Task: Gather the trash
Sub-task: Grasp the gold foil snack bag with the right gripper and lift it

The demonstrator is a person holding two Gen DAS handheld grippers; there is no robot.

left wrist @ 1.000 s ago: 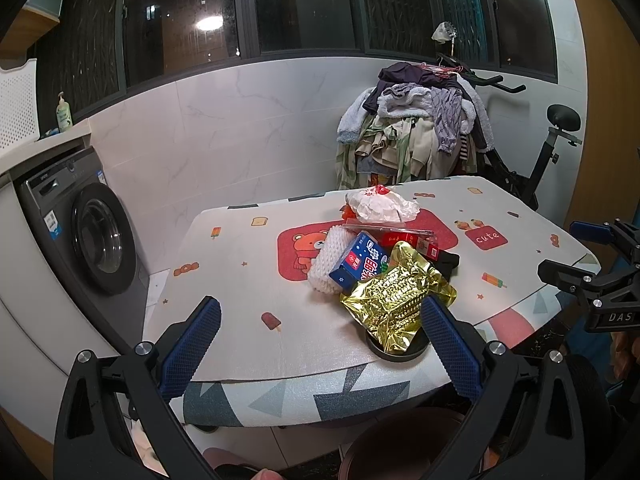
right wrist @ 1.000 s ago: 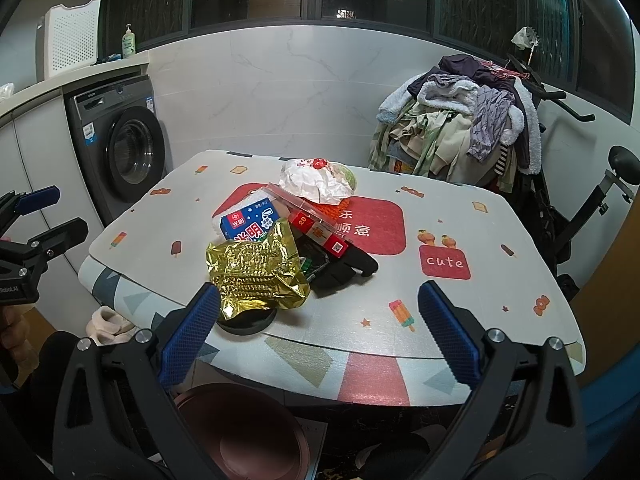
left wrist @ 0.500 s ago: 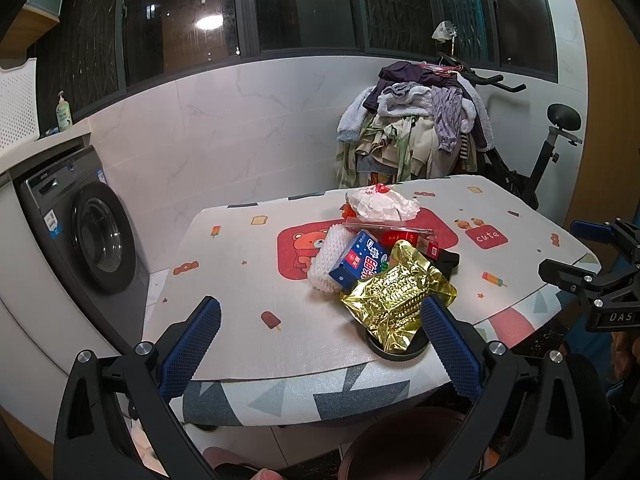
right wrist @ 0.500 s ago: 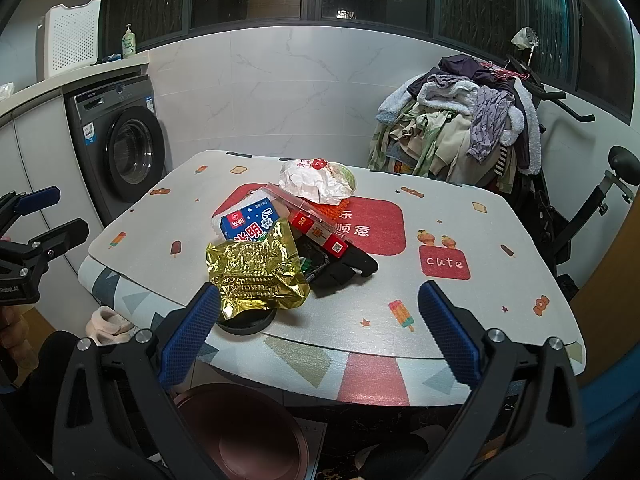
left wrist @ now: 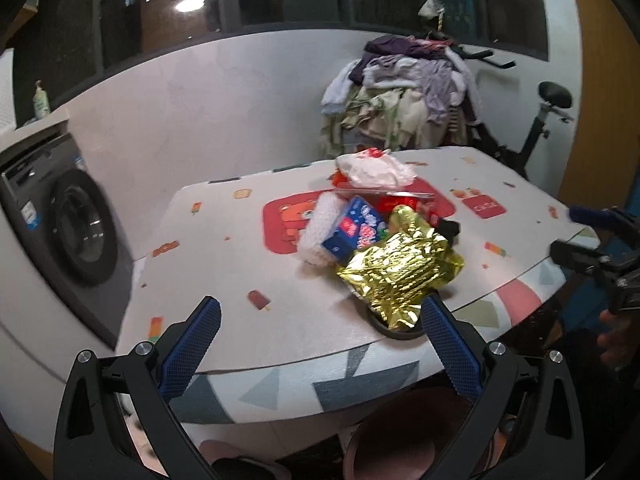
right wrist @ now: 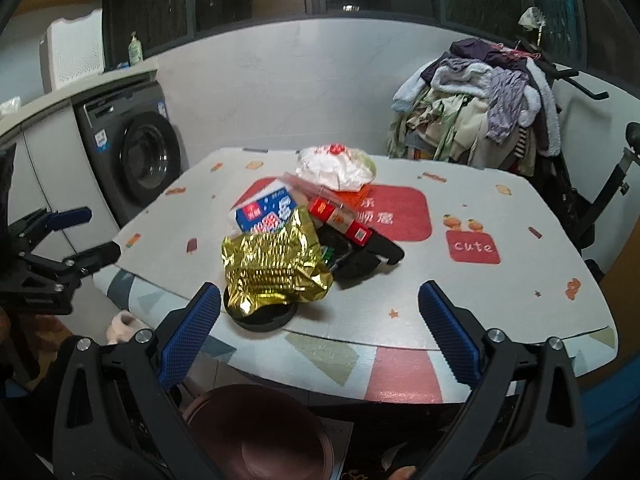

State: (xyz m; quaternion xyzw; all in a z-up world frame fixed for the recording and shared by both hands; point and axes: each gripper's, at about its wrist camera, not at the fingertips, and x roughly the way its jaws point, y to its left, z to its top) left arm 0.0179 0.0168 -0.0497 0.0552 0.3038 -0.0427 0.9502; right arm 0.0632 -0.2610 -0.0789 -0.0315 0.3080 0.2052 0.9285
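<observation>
A heap of trash lies mid-table: a crumpled gold foil wrapper over a black round lid, a blue carton, a white plastic bag, a red box and a black item. My left gripper hangs open before the table's near edge, left of the foil. At the front edge my right gripper is open too, nothing between its fingers. A reddish-brown bin stands on the floor below.
The patterned table fills the middle. A washing machine stands at the left wall. A clothes-laden exercise bike sits behind the table. The other gripper shows at the right edge of the left wrist view.
Both cameras have shifted slightly toward the table, with motion blur in the views. The trash heap has not moved. Both grippers stay open.
</observation>
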